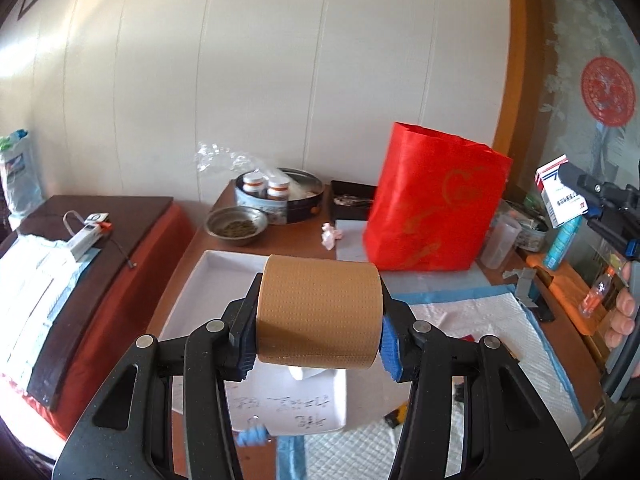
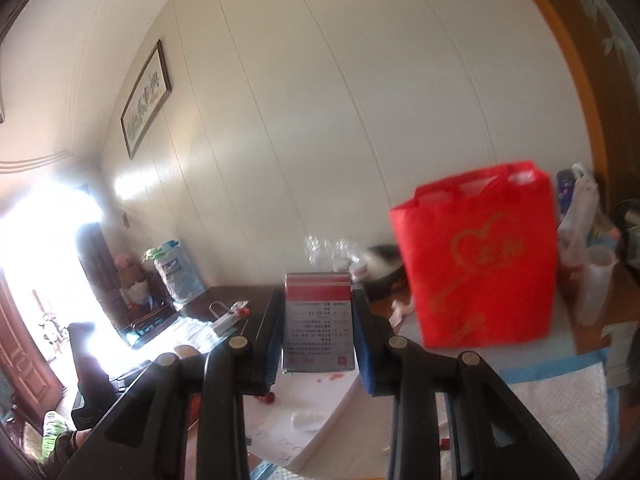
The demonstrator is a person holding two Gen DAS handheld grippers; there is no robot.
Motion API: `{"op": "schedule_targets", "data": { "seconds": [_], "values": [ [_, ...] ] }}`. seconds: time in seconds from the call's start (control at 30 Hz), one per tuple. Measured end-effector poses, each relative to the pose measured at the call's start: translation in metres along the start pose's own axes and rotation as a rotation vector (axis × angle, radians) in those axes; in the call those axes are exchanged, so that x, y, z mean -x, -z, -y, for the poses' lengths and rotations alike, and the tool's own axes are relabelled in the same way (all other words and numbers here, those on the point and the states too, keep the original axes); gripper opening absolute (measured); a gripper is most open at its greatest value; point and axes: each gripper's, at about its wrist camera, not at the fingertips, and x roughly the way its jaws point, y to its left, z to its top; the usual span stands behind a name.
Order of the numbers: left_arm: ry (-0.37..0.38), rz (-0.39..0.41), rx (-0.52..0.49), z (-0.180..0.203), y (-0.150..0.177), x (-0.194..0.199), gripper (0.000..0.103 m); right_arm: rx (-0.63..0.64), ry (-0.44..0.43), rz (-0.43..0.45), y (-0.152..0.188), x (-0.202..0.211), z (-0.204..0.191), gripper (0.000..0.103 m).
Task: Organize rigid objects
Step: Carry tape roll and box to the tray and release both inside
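Observation:
My left gripper (image 1: 318,334) is shut on a tan perforated tape roll (image 1: 319,314), held above a white tray (image 1: 192,292) on the table. The roll's flat ends sit against the blue pads. My right gripper (image 2: 316,328) is shut on a small red-and-white medicine box (image 2: 319,322), lifted and pointing nearly level toward the wall. In the left wrist view that same right gripper (image 1: 576,196) shows at the right edge, gripping the box (image 1: 560,196) beside a red bag (image 1: 432,204). Fingers of a hand (image 1: 622,312) show at the right.
A red bag (image 2: 480,256) stands on the table. Behind the tray are a round tin (image 1: 280,196) with two pill bottles, a metal bowl (image 1: 236,226) and a dark box (image 1: 352,200). A clear cup (image 1: 500,242) and clutter sit right. White padded sheets (image 1: 480,320) cover the tabletop.

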Motion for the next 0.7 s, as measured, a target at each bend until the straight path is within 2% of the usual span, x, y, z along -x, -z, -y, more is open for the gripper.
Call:
{"op": "schedule_targets", "data": {
  "seconds": [0.33,0.7],
  "values": [
    [-0.048,0.000,0.081,-0.050,0.005,0.005,0.048,0.017,-0.038,-0.064,0.014,-0.033,-0.029,0.031],
    [-0.019,-0.025,0.104,-0.066,0.002,-0.017,0.048,0.038,-0.032,-0.151,0.029,-0.066,-0.043,0.031]
  ]
}}
